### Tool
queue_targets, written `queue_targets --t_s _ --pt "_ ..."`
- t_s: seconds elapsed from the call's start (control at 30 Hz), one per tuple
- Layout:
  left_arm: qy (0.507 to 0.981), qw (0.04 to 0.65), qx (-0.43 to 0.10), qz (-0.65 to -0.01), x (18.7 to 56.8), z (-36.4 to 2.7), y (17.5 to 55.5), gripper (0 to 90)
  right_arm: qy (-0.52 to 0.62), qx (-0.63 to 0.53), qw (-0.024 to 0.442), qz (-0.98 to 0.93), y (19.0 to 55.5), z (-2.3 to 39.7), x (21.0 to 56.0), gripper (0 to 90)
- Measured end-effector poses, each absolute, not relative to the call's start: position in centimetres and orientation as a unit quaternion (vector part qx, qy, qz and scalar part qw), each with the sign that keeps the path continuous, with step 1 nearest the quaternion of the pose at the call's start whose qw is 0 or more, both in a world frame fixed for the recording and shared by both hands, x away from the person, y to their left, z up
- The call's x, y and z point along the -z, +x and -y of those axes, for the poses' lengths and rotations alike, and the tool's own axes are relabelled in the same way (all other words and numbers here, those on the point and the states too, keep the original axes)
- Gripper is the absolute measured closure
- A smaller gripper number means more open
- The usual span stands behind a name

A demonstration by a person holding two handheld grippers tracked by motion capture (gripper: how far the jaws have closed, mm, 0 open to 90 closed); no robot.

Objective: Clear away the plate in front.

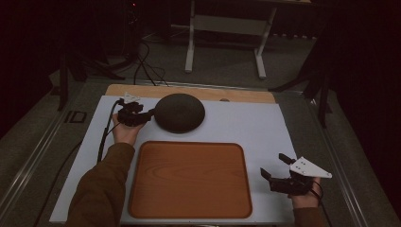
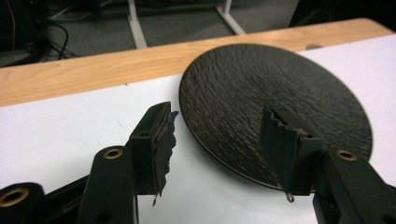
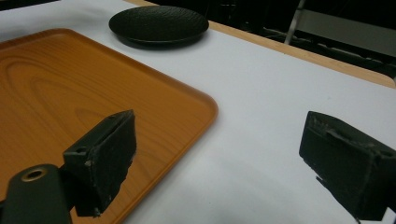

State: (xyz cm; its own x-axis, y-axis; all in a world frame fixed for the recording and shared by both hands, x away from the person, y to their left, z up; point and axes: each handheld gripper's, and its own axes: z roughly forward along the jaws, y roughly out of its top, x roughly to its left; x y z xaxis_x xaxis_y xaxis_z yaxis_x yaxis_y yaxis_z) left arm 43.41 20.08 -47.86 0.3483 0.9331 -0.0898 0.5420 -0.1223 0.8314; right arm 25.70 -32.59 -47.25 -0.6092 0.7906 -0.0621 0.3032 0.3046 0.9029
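Black plate [image 2: 275, 112] lies directly ahead of left gripper [image 2: 219, 135]; near rim straddled by wide jaws, not clamped. Right gripper [image 1: 279, 170] wide, empty, beside tray [image 1: 189, 208].

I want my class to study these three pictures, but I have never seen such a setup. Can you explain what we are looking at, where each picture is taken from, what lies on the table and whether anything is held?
No robot here: a person holds a hand-held gripper in each hand. The high view looks down on the table from above; the other two come from cameras riding on the grippers, looking along their black fingers.

On the white mat lie a wooden tray and, beyond it, a dark round plate. The left gripper is open at the plate's edge, one of its fingers over the plate, but is not yet closed on it. The right gripper is open beside the tray, holding nothing.
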Motion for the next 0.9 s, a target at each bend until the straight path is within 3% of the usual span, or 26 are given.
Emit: queue_targets --t_s 0.9 --pt "0.725 0.347 -0.151 -0.575 52.3 -18.1 47.2 45.5 0.361 -0.468 0.257 -0.764 25.8 32.9 47.3 10.8"
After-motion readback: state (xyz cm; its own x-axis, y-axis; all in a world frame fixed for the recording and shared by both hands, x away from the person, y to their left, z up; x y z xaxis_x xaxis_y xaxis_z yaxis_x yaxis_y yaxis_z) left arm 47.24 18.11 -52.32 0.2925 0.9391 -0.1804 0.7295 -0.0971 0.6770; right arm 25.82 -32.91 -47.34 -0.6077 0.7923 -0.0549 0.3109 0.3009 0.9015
